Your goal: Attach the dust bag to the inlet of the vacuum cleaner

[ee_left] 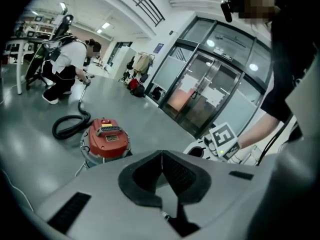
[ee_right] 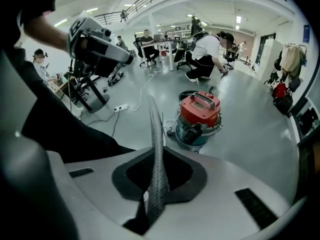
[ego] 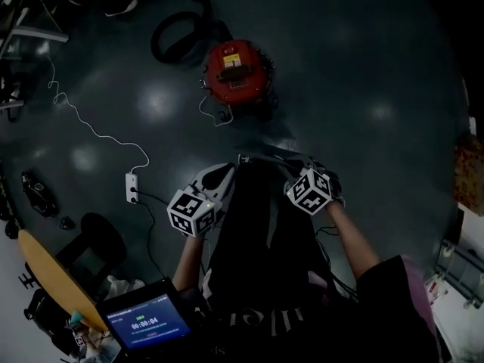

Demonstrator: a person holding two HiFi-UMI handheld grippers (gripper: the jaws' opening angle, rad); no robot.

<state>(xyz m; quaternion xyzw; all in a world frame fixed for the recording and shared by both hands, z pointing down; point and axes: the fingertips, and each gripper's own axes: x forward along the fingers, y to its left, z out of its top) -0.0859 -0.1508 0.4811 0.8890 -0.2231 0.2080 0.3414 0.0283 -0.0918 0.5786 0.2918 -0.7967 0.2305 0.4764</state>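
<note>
Left gripper (ee_left: 161,158): I see fingers (ee_left: 179,175) pressed together. Beyond them the red vacuum cleaner (ee_left: 106,140) stands on the grey floor (ee_left: 30,149), black hose (ee_left: 69,127) coiled beside it.

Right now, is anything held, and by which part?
The dust bag, by its top edge: right gripper jaws shut on one corner, its fabric edge between them; left gripper jaws shut, apparently on the other corner.

Glossy grey floor (ego: 363,66), tall glass doors (ee_left: 200,99), ceiling strip lights (ee_left: 106,25), wooden table (ego: 45,274) at edge.
</note>
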